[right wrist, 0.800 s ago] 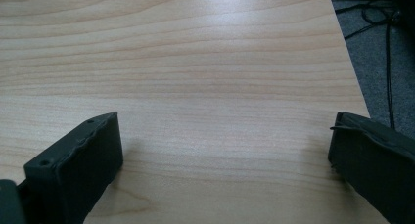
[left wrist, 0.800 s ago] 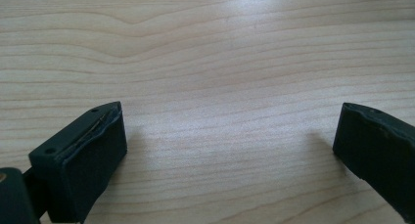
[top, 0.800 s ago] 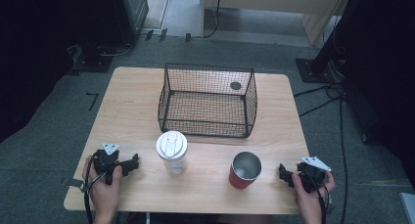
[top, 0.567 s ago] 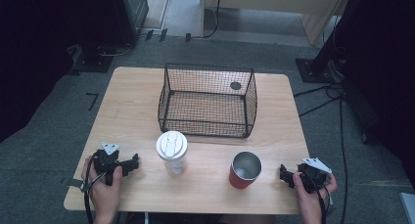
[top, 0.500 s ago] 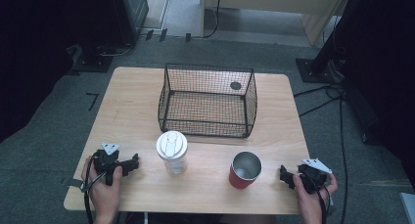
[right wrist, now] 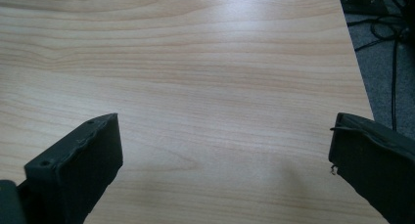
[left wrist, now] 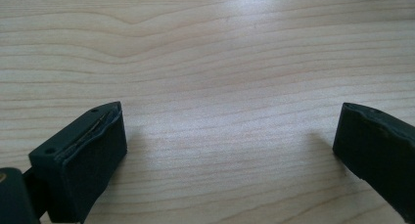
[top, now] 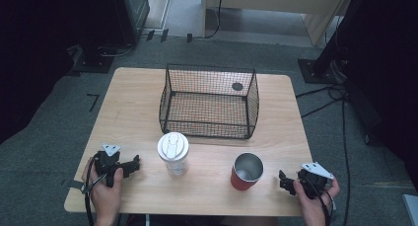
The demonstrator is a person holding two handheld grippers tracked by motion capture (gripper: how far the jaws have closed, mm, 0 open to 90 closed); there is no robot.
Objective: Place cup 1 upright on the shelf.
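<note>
On table (top: 133, 112): two cups, one basket (top: 208, 101).

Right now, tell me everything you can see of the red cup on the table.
The red cup stands upright on the wooden table, near its front edge and right of centre. Its outer wall is red; the rim and inside look like bare shiny metal, and it looks empty, with no lid. It sits in front of the wire basket, clear of it, and to the right of the white-lidded clear cup, apart from it. The right gripper rests to its right, not touching. Nothing but the table touches it.
</note>
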